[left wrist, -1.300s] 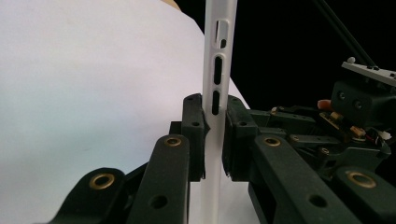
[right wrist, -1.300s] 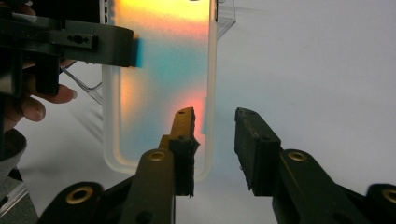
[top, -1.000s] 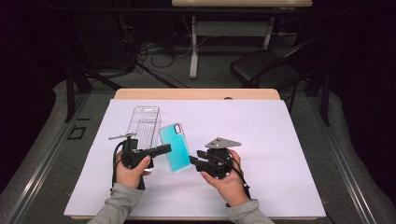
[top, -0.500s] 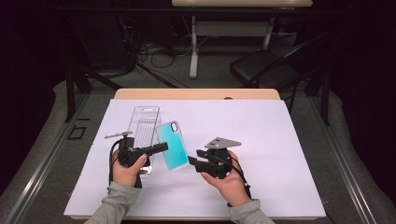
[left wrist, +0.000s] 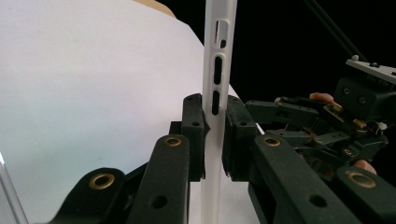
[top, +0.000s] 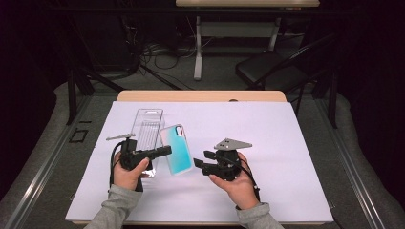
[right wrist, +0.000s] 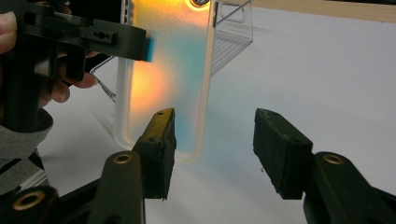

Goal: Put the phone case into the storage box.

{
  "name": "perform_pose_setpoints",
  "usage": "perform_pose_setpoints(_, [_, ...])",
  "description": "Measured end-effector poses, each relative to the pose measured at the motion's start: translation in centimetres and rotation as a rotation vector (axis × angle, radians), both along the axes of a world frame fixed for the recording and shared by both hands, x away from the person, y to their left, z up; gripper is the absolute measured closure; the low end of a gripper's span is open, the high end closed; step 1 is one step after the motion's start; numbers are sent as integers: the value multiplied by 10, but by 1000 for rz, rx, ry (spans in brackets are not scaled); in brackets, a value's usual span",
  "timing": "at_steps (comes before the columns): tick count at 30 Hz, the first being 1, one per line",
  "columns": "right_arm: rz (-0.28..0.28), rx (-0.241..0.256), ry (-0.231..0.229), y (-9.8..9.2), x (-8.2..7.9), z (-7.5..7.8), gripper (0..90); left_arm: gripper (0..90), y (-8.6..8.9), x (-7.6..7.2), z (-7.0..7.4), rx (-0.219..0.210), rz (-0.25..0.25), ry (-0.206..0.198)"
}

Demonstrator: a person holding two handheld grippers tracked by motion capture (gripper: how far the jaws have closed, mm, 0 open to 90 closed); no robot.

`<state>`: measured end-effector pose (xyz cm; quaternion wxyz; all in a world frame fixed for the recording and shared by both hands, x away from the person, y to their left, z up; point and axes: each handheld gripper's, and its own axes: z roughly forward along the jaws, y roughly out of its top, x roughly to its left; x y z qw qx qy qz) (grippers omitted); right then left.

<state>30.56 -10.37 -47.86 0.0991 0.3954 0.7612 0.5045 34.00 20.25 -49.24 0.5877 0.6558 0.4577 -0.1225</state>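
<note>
A translucent phone case (top: 174, 149) with a teal-to-orange tint is held just above the white table cover. My left gripper (top: 165, 151) is shut on its long side edge; in the left gripper view both pads (left wrist: 192, 135) clamp the white rim of the case (left wrist: 215, 70) below the button cutouts. My right gripper (top: 197, 164) stands open just right of the case's near end. In the right gripper view its jaws (right wrist: 219, 140) are spread wide, with the case's lower corner (right wrist: 173, 74) just beyond the left one and nothing between them.
Clear plastic packaging (top: 147, 128) lies flat on the white cover (top: 286, 143) behind the left hand, and shows past the case (right wrist: 233, 32) in the right gripper view. A dark chair (top: 267, 71) and table legs stand beyond the far edge.
The left gripper has carried the case slightly to the left. The right gripper has barely moved.
</note>
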Motion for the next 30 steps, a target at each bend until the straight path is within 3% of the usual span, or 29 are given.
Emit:
perform_pose_setpoints(8, [17, 14, -8, -4, 1, 3, 446, 815, 3, 1, 1, -3, -24, -10])
perform_pose_setpoints(11, [30, 35, 18, -6, 1, 4, 457, 815, 3, 1, 1, -2, -27, -11])
perform_pose_setpoints(22, [38, 38, 32, -11, 2, 7, 448, 815, 2, 1, 2, -2, -48, -11])
perform_pose_setpoints(30, [51, 60, 66, -14, 2, 10, 439, 816, -1, 0, 2, 0, -67, -16])
